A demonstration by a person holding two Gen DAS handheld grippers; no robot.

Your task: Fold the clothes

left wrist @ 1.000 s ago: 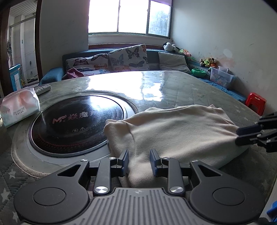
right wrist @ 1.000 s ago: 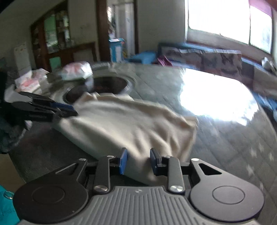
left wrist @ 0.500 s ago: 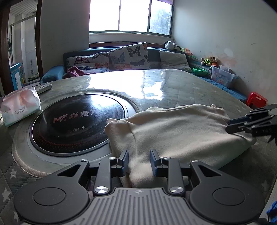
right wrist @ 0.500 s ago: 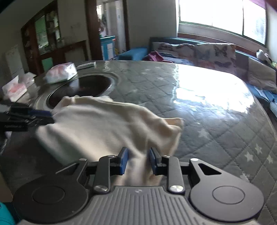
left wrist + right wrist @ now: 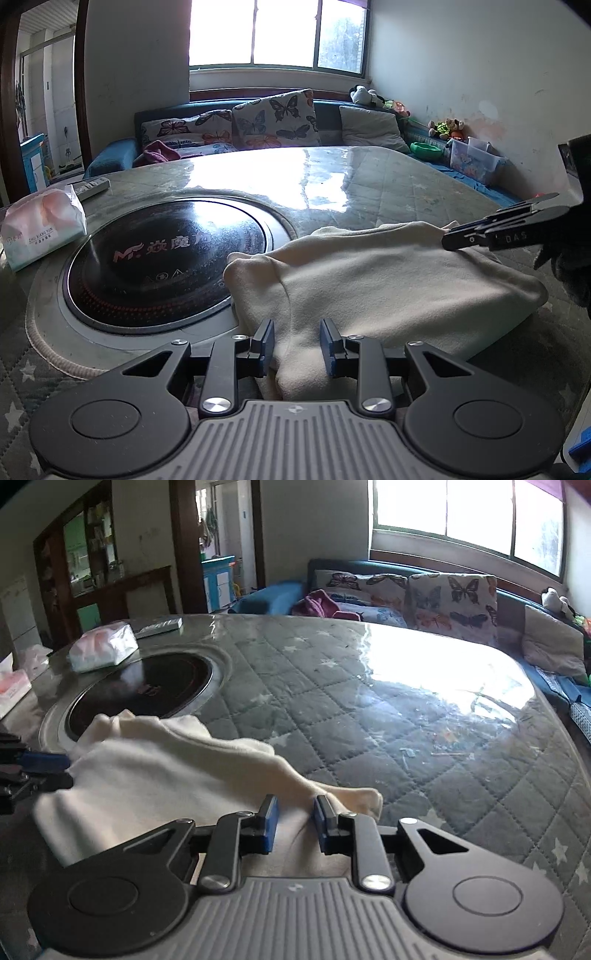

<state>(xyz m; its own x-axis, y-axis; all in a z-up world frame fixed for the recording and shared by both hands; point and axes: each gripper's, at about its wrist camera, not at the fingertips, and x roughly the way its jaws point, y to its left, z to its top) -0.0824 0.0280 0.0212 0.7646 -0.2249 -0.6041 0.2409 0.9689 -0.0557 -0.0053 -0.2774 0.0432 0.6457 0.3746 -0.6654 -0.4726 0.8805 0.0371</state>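
Observation:
A cream folded garment (image 5: 388, 280) lies on the quilted table, its left edge over the rim of the round black cooktop (image 5: 162, 262). It also shows in the right wrist view (image 5: 162, 775). My left gripper (image 5: 297, 347) is open, its fingers straddling the garment's near edge. My right gripper (image 5: 294, 823) is open over the garment's other end, above a small cream tip (image 5: 365, 801). The right gripper shows from the side in the left wrist view (image 5: 480, 236); the left gripper shows at the left edge of the right wrist view (image 5: 33, 771).
A tissue pack (image 5: 40, 225) and a remote (image 5: 92, 184) sit left of the cooktop. Another tissue pack (image 5: 11, 690) lies at the table's far left. A sofa with butterfly cushions (image 5: 273, 122) stands behind the table (image 5: 406, 716). Toys and a bin (image 5: 472, 162) line the right wall.
My right gripper has swung further over the garment's right end, and its view has turned toward the window. The left gripper and the garment have hardly moved.

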